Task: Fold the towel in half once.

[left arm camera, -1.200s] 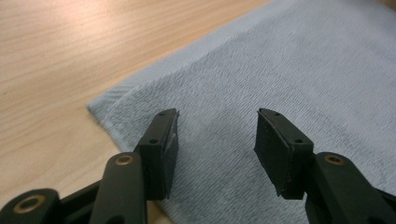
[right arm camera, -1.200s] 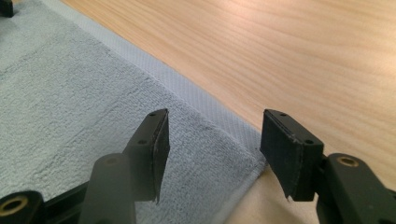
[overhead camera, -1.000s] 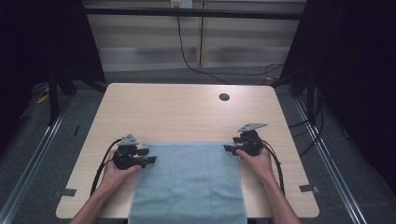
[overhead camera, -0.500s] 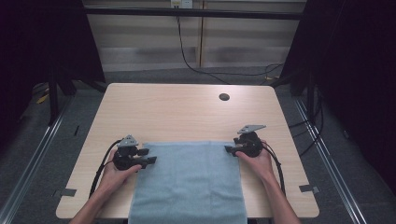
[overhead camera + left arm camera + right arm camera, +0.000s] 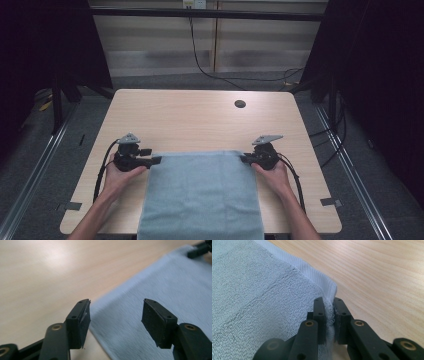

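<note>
On the near half of the light wood-grain table [image 5: 200, 120], a pale blue terry towel [image 5: 200, 195] lies flat, its near end hanging over the table edge toward the person. Both far corners are being addressed, one tool per corner, presumably so the far hem can be lifted evenly for a fold.

Right gripper [image 5: 329, 315]: jaws have just been closing and are now pinched tight on the towel's far right corner; looped pile is squeezed between the pads, and the ribbed woven hem [image 5: 317, 277] curls up just ahead of them. Grip looks secure.

Left gripper [image 5: 115, 315]: jaws have just been opening a little and stand well apart, nothing clamped. The far left corner lies below and between them; one jaw is over bare wood, the other over cloth. Not gripping yet.

Materials: towel is soft, thick, with flat banded border; likely to drape and sag once lifted. Tabletop smooth, a dark round grommet [image 5: 240, 104] near the far edge.
</note>
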Available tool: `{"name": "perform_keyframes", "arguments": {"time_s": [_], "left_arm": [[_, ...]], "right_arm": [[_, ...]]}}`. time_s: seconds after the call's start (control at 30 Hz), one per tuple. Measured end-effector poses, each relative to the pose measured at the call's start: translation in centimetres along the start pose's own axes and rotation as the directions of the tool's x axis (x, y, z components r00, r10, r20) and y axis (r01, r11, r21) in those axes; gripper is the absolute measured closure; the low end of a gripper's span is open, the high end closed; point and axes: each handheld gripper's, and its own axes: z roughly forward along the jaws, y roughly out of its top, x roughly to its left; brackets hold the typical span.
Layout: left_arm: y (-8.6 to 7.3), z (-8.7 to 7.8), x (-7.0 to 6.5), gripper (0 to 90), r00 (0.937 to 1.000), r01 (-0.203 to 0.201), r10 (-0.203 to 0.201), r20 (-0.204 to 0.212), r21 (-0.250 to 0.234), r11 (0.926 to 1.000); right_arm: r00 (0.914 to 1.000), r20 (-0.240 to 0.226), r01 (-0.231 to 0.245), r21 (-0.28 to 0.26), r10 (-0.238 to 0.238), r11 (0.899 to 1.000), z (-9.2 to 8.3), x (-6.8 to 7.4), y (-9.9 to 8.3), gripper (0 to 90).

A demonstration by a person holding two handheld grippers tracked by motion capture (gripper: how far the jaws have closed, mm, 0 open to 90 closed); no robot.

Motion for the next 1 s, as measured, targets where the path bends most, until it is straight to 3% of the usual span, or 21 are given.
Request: {"name": "perform_keyframes", "arguments": {"time_s": [0.1,0.17,0.2,0.37,0.43,0.53,0.57,0.63,0.7,0.73,0.8,0.83,0.87,0.93,1.0], "left_arm": [[0.2,0.3,0.5,42.2,1.0000,0.005,-0.005,0.002,0.015,0.9999],[0.1,0.8,0.5,47.8,0.9998,-0.017,0.017,-0.005,0.033,0.9993],[-0.1,1.6,0.3,49.4,0.9988,-0.049,0.049,-0.002,0.062,0.9969],[-0.5,2.5,0.3,46.7,0.9973,-0.070,0.072,-0.014,0.102,0.9923],[-0.6,2.4,0.2,44.9,0.9980,-0.061,0.063,-0.012,0.093,0.9938],[-0.9,2.3,-0.1,40.0,0.9972,-0.062,0.066,-0.036,0.099,0.9931],[-1.1,2.2,-0.1,39.7,0.9957,-0.079,0.084,-0.039,0.115,0.9902],[-1.5,2.3,-0.3,40.7,0.9935,-0.088,0.095,-0.063,0.101,0.9909],[-1.4,2.3,-0.3,41.3,0.9938,-0.095,0.100,-0.047,0.108,0.9896],[-1.4,2.3,-0.4,43.6,0.9900,-0.128,0.134,-0.045,0.111,0.9855],[-1.4,2.4,-0.6,46.2,0.9903,-0.131,0.135,-0.033,0.113,0.9850],[-1.4,2.5,-0.9,54.3,0.9897,-0.137,0.141,-0.026,0.108,0.9846],[-1.4,2.6,-1.3,57.0,0.9837,-0.174,0.178,-0.024,0.114,0.9781],[-1.4,2.7,-1.5,66.7,0.9864,-0.162,0.164,-0.010,0.108,0.9809],[-1.4,2.8,-1.5,69.8,0.9881,-0.154,0.154,0.004,0.105,0.9826]], "right_arm": [[1.0000,0.002,-0.002,0.000,0.002,1.000,0.0,0.0,0.0,82.7],[1.0000,-0.001,-0.007,-0.005,0.007,1.000,0.0,0.0,-0.1,82.5],[1.0000,0.004,-0.008,-0.003,0.008,1.000,0.0,0.0,-0.1,82.5],[0.9999,0.003,-0.015,-0.012,0.015,1.000,0.0,0.0,-0.2,82.2],[0.9999,0.002,-0.012,-0.010,0.012,1.000,0.0,0.0,-0.2,82.1],[0.9997,-0.008,-0.022,-0.015,0.022,1.000,0.0,-0.1,-0.2,81.9],[0.9995,-0.010,-0.031,-0.009,0.031,0.999,-0.1,-0.1,-0.2,81.5],[0.9994,-0.012,-0.032,-0.010,0.032,0.999,-0.1,-0.1,-0.2,81.3],[0.9993,-0.019,-0.031,-0.014,0.031,0.999,-0.1,-0.2,-0.2,81.2],[0.9994,-0.019,-0.030,-0.011,0.030,0.999,-0.1,-0.2,-0.2,81.2],[0.9994,-0.019,-0.029,-0.012,0.029,1.000,-0.1,-0.2,-0.2,81.2],[0.9993,-0.019,-0.032,-0.014,0.032,0.999,-0.1,-0.2,-0.2,81.1],[0.9992,-0.019,-0.035,-0.012,0.034,0.999,-0.1,-0.1,-0.3,81.1],[0.9993,-0.016,-0.034,-0.011,0.034,0.999,-0.1,-0.1,-0.3,81.0],[0.9996,-0.018,-0.022,-0.013,0.022,1.000,-0.1,0.0,-0.3,81.0]]}}
